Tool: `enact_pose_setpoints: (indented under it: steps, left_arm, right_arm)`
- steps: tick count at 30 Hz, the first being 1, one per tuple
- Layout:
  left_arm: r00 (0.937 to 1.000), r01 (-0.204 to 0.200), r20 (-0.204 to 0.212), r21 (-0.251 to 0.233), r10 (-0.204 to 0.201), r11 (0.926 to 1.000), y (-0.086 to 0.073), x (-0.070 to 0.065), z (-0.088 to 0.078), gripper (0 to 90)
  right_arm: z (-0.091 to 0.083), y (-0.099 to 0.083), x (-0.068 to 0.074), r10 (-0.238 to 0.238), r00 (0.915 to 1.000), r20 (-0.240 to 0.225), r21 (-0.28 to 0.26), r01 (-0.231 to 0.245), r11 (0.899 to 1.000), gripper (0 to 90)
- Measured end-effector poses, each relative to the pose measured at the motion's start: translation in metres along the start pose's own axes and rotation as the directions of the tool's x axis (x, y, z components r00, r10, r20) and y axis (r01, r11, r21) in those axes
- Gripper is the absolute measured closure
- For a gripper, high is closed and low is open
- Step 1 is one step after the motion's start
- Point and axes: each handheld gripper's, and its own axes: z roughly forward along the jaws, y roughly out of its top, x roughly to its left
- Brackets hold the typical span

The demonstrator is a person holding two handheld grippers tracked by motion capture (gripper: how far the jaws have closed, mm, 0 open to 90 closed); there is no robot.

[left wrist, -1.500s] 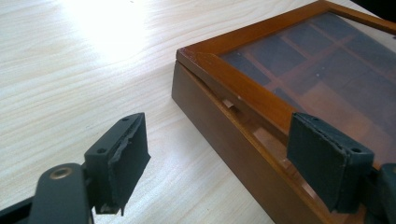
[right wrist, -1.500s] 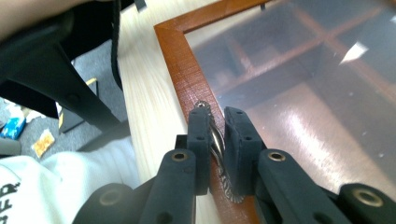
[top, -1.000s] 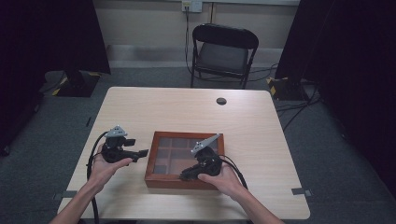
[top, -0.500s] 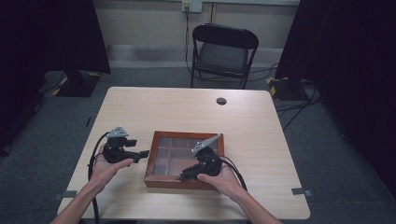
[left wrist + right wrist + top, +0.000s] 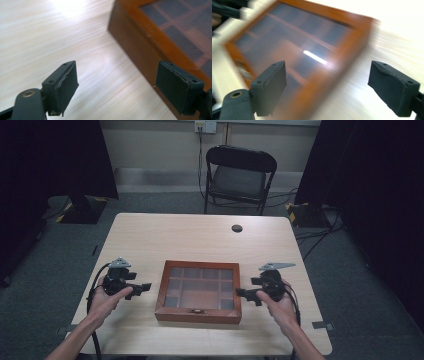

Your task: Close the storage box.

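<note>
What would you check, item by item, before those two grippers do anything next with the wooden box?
1. Lid of the wooden box down flat, glass top facing up: ok.
2. Front clasp fastened: cannot tell, too small.
3. Left gripper open and off the box: ok, it sits beside the box's left side with nothing between its jaws.
4. Right gripper let go: ok, its jaws have just been opening, they are empty, and it sits just off the box's right side.
5. Right gripper view steady enough to aim: not ok, it is blurred.
6. Black disc out of the way: ok, far across the table.
</note>
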Motion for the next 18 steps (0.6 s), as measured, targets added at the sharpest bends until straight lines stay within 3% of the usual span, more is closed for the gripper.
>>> enact_pose_setpoints:
  steps: [1, 4, 5, 10, 12, 14, 16, 18]
  left_arm:
    - [0.9996, 0.0, -0.029, 0.004, 0.0, 1.0, -0.001, 0.001, 0.0, 17.6]
    - [0.9995, -0.023, -0.02, 0.052, 0.024, 0.9984, -0.006, 0.003, 0.006, 17.5]
    - [0.9988, -0.03, -0.037, 0.072, 0.033, 0.997, -0.007, 0.004, 0.009, 17.4]
    - [0.9933, -0.052, -0.095, 0.145, 0.066, 0.9881, -0.018, 0.006, 0.026, 17.2]
    - [0.9898, -0.056, -0.122, 0.137, 0.073, 0.9889, -0.021, 0.005, 0.03, 17.2]
    - [0.9854, -0.074, -0.144, 0.119, 0.091, 0.9901, -0.024, 0.006, 0.032, 14.2]
    - [0.9864, -0.066, -0.145, 0.078, 0.077, 0.9948, -0.028, 0.007, 0.034, 9.0]
    - [0.9852, -0.091, -0.142, 0.044, 0.097, 0.9949, -0.032, 0.011, 0.038, 0.8]
  right_arm:
    - [-0.002, -0.005, -0.009, 0.017, 0.9988, 0.045, 0.008, -0.018, 1.0, 14.2]
    - [-0.006, -0.02, -0.033, 0.08, 0.9851, 0.152, 0.036, -0.086, 0.996, 14.2]
    - [-0.006, -0.025, -0.04, 0.086, 0.9794, 0.183, 0.056, -0.098, 0.994, 14.3]
    - [0.005, -0.041, -0.063, 0.076, 0.9366, 0.342, 0.135, -0.129, 0.982, 14.5]
    - [0.01, -0.043, -0.065, 0.06, 0.9245, 0.377, 0.156, -0.127, 0.98, 14.0]
    - [0.013, -0.044, -0.064, 0.033, 0.9102, 0.413, 0.142, -0.101, 0.985, 13.6]
    - [0.017, -0.047, -0.063, 0.041, 0.899, 0.436, 0.106, -0.097, 0.99, 8.6]
    - [0.02, -0.053, -0.063, 0.049, 0.8934, 0.447, 0.059, -0.084, 0.995, 0.5]
